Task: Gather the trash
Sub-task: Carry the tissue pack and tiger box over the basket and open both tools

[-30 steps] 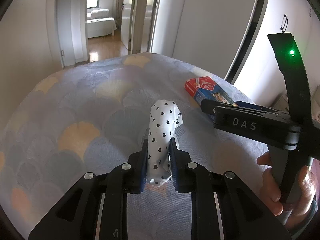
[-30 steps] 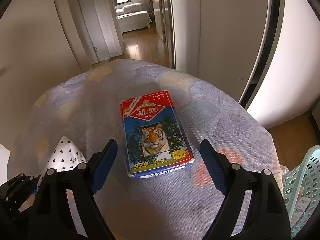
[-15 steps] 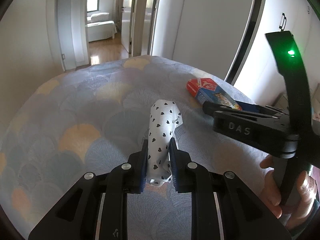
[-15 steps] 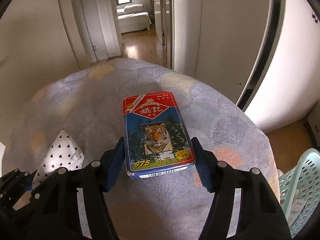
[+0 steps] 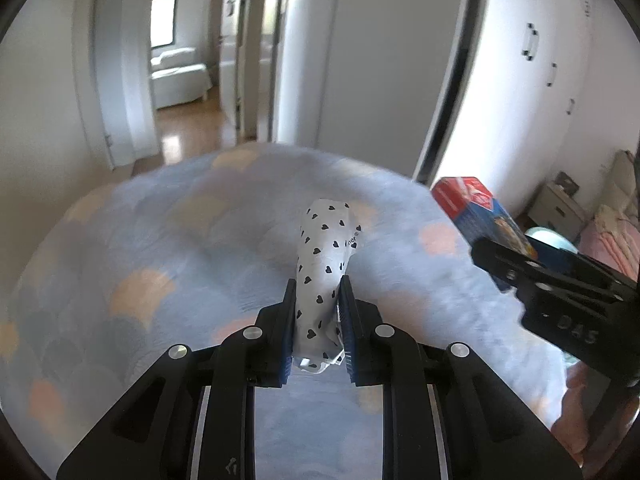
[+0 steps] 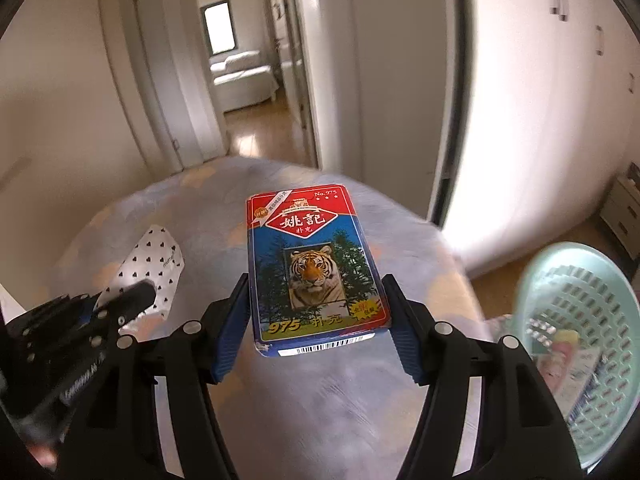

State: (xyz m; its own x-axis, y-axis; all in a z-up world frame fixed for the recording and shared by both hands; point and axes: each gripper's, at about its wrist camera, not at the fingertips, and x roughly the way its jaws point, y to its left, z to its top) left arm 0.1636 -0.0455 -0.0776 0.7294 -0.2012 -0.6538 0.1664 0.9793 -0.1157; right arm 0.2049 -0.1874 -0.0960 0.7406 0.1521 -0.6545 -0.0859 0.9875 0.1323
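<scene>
My left gripper (image 5: 318, 300) is shut on a white wrapper with black hearts (image 5: 326, 256) and holds it above the bed (image 5: 160, 260). The wrapper also shows in the right wrist view (image 6: 154, 268), with the left gripper (image 6: 116, 304) at lower left. My right gripper (image 6: 316, 308) is shut on a red and blue card box with a tiger picture (image 6: 314, 268), lifted off the bed (image 6: 200, 200). The box also shows at the right of the left wrist view (image 5: 480, 216), held by the right gripper (image 5: 504, 264).
A mint green perforated basket (image 6: 580, 320) holding some trash stands on the floor to the right of the bed. A small cabinet (image 5: 560, 208) and white wardrobe doors (image 5: 540, 80) are at the right. A doorway leads to a hallway (image 6: 248, 92).
My right gripper closed on the card box and lifted it off the bed. Both grippers rose and swung to the right, bringing the basket further into view. The left still holds the wrapper.
</scene>
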